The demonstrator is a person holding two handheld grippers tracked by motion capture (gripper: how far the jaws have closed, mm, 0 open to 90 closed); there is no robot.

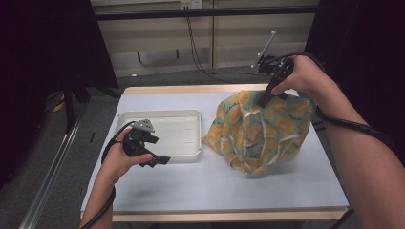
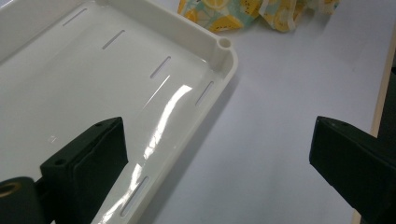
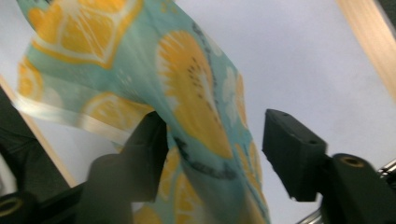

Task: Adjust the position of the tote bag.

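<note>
One cloth: a teal fabric printed with orange citrus slices [image 1: 258,131] stands heaped on the right half of the white table [image 1: 215,186], just beside the tray.
Right gripper: [image 1: 264,101] held at the cloth's top back edge; jaws parted with fabric between them. It looks let go, though blur in the right gripper view leaves contact with one pad uncertain.
Left gripper: [image 1: 160,160] jaws wide apart and holding nothing, hovering at the tray's near corner.
Tray: a shallow white plastic tray [image 1: 198,143] with slots in its floor, left of the cloth.
Doing it well: lift the right gripper straight up, so no fold snags on a jaw and drags the heap.
</note>
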